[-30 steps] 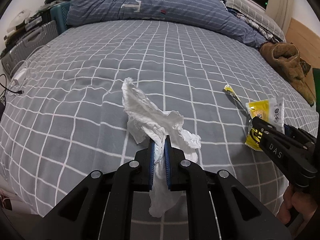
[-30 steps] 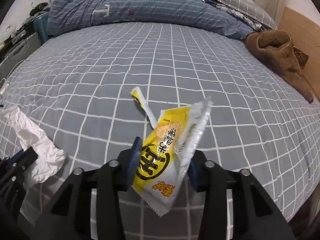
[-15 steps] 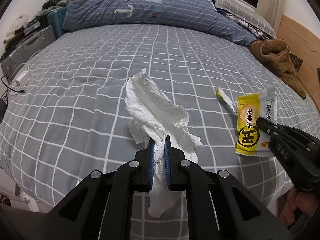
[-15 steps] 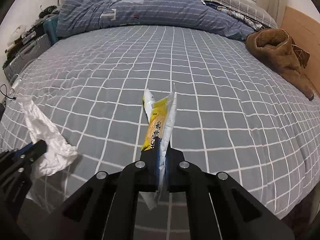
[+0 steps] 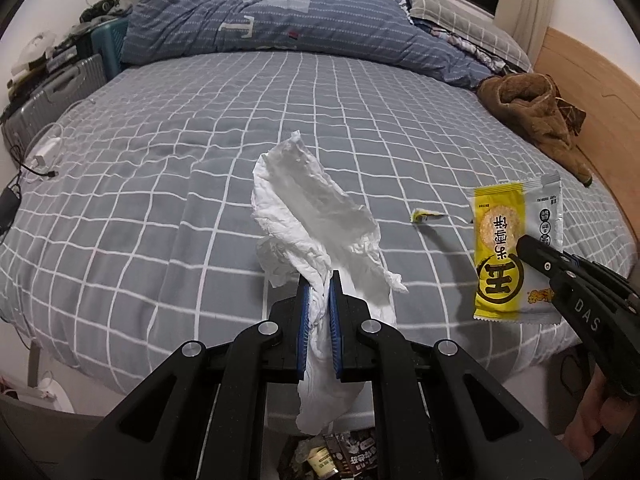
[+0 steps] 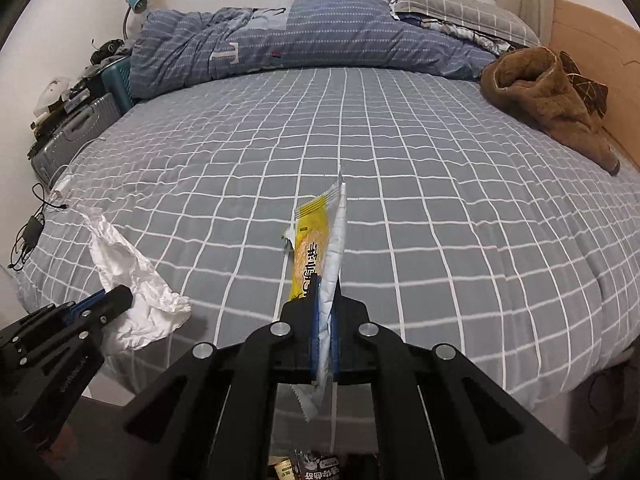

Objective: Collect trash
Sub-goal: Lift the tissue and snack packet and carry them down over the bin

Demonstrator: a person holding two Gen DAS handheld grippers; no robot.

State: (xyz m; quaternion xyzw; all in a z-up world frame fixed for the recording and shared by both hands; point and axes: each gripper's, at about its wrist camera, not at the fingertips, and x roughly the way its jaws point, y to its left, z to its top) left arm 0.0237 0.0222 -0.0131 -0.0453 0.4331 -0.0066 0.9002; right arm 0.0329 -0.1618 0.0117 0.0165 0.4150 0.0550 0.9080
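Observation:
My left gripper (image 5: 319, 280) is shut on a crumpled white tissue (image 5: 312, 216), which stands up above the jaws and hangs below them, off the bed. My right gripper (image 6: 325, 285) is shut on a yellow and silver snack wrapper (image 6: 316, 240), seen edge-on here. In the left wrist view the wrapper (image 5: 504, 248) shows its printed face at the right, held by the right gripper (image 5: 524, 242). The right wrist view has the tissue (image 6: 128, 276) and the left gripper (image 6: 116, 298) at its lower left. A small torn yellow wrapper strip (image 5: 426, 216) lies on the grey checked bed (image 5: 200, 160).
A blue quilt (image 5: 280, 24) and pillows lie at the bed's far side, a brown garment (image 5: 536, 116) at the right by the wooden headboard. A suitcase (image 5: 44, 96), charger and cables (image 5: 40, 160) sit at the left. Packets of trash (image 5: 340, 456) show below the grippers.
Both grippers have drawn back and up from the bed with their loads. The right gripper shut on the wrapper, which turned edge-on. Trash below the bed edge has come into view.

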